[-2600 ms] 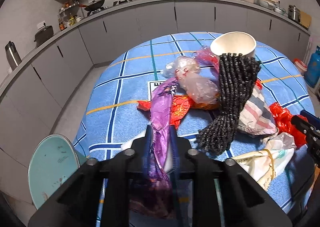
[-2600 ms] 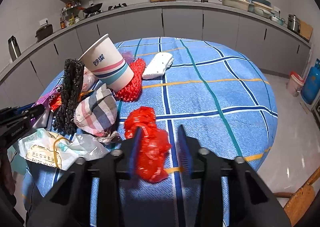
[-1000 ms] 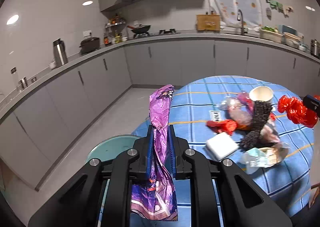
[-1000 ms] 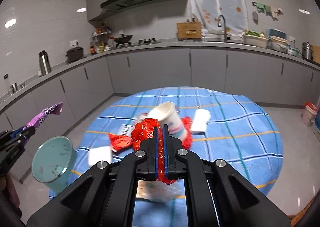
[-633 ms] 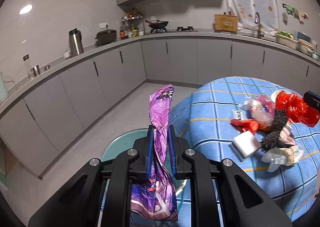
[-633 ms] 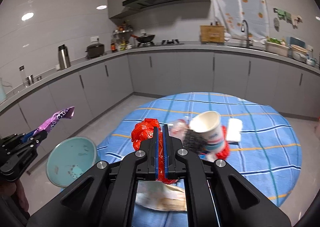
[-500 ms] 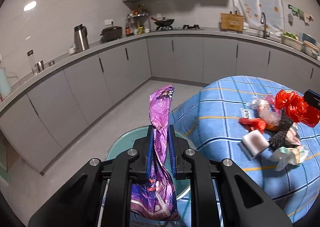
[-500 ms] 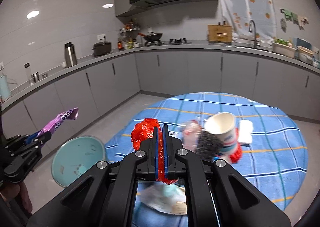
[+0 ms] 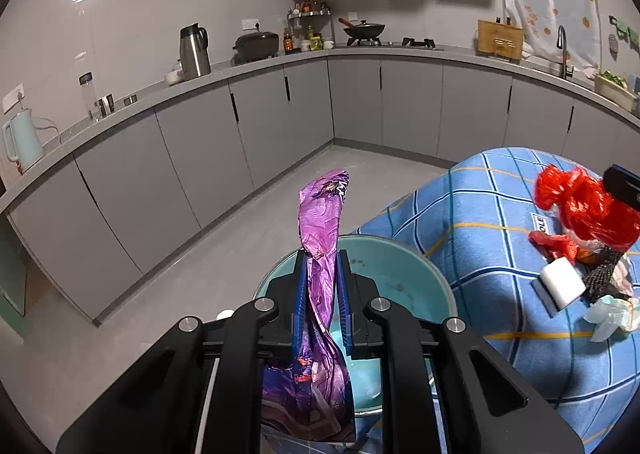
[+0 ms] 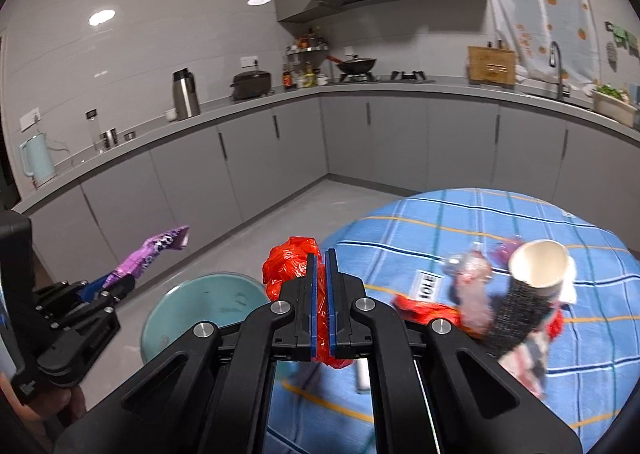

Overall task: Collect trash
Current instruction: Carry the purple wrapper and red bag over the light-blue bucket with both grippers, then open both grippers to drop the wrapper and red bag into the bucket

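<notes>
My left gripper point(image 9: 321, 258) is shut on a long purple foil wrapper point(image 9: 320, 214) that sticks up past its tips and hangs below them. It hovers over a round teal bin point(image 9: 404, 266) on the floor beside the table. My right gripper point(image 10: 319, 256) is shut on a crumpled red plastic bag point(image 10: 290, 262), just right of the teal bin point(image 10: 192, 310). In the left wrist view the red bag point(image 9: 580, 206) appears at the right, over the table edge. In the right wrist view the left gripper point(image 10: 120, 282) with the purple wrapper point(image 10: 160, 246) shows at the left.
A round table with a blue checked cloth point(image 9: 480, 222) carries more trash: a paper cup point(image 10: 540, 262), a black knitted piece point(image 10: 520, 310), a white block point(image 9: 560, 282), clear and red wrappers point(image 10: 424, 308). Grey cabinets point(image 9: 240, 142) line the walls. Grey floor point(image 9: 200, 266) lies left of the bin.
Both grippers have swung left, away from the table. The bin has come under the left gripper and nearer to the right one. Each still grips its piece of trash.
</notes>
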